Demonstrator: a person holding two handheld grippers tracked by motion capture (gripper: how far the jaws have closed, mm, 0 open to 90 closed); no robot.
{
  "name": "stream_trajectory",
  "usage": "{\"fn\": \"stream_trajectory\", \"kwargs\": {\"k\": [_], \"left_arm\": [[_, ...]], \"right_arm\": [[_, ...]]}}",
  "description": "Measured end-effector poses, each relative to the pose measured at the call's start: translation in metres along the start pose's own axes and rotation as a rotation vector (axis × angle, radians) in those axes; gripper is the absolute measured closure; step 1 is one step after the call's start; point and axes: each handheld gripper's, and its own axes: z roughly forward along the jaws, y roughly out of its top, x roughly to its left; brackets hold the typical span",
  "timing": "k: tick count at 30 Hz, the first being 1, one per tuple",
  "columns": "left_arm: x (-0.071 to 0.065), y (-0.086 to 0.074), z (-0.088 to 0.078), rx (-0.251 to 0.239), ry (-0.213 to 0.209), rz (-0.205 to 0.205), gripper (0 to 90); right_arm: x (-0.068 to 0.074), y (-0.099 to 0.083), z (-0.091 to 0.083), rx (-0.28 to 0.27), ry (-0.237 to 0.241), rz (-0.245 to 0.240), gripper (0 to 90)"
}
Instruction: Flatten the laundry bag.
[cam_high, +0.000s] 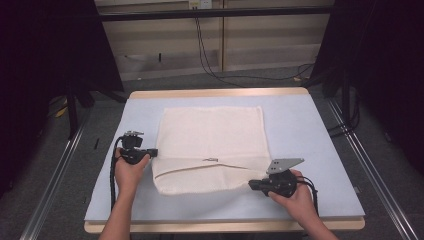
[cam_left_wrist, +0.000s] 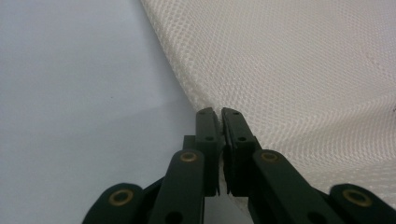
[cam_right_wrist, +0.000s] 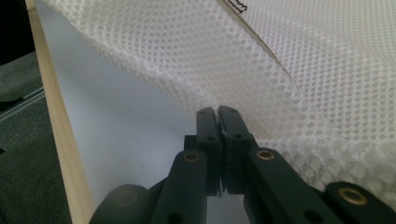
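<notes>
Black jaws of the left gripper (cam_left_wrist: 219, 112) pinched together on the left edge of the cloth (cam_left_wrist: 289, 70), mesh fabric caught between the pads; likewise shut, the right gripper (cam_right_wrist: 218, 109) clamped on a lifted fold at the cloth's near right corner. Cream mesh cloth (cam_high: 210, 145) spread flat mid-table (cam_high: 310, 120), near part folded over, left gripper (cam_high: 154, 152) at its left side and right gripper (cam_high: 251, 184) at its front right, a hand behind each.

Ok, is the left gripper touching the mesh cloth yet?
Touching. In the left gripper view the left gripper has its jaws shut on the edge of the mesh cloth, the fabric pinched between them.
</notes>
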Motion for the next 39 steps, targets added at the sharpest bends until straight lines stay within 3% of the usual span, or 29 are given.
{"fn": "stream_trajectory", "kwargs": {"k": [3,4,9,14,21,26,30,35,39], "left_arm": [[0.001,-0.004,-0.002,0.01,-0.005,0.02,86.0],[0.0,-0.005,-0.002,0.002,-0.009,0.002,85.9],[0.002,-0.012,-0.001,-0.006,-0.008,-0.005,85.4],[0.004,-0.014,-0.002,-0.007,-0.007,0.011,84.7],[0.008,-0.009,0.0,-0.008,0.022,0.002,84.8],[0.009,-0.009,-0.003,-0.015,0.031,0.012,81.8],[0.01,-0.011,-0.005,-0.014,0.033,0.007,79.0],[0.011,-0.011,-0.004,-0.008,0.032,0.006,80.2],[0.012,-0.01,-0.005,-0.006,0.029,0.005,81.7]], "right_arm": [[0.001,0.0,-0.002,-0.003,0.009,0.005,86.7],[0.002,0.0,-0.004,-0.005,0.011,0.007,86.1],[0.005,0.0,-0.013,-0.011,0.002,0.017,82.1],[0.001,-0.001,-0.024,-0.03,-0.016,0.034,77.3],[-0.006,0.002,-0.041,-0.046,-0.076,0.037,73.0],[-0.015,-0.003,-0.052,-0.067,-0.111,0.065,70.3],[-0.02,-0.008,-0.054,-0.051,-0.127,0.07,70.1],[-0.029,-0.018,-0.055,-0.033,-0.162,0.083,73.9],[-0.035,-0.024,-0.059,-0.016,-0.185,0.086,87.4]]}}
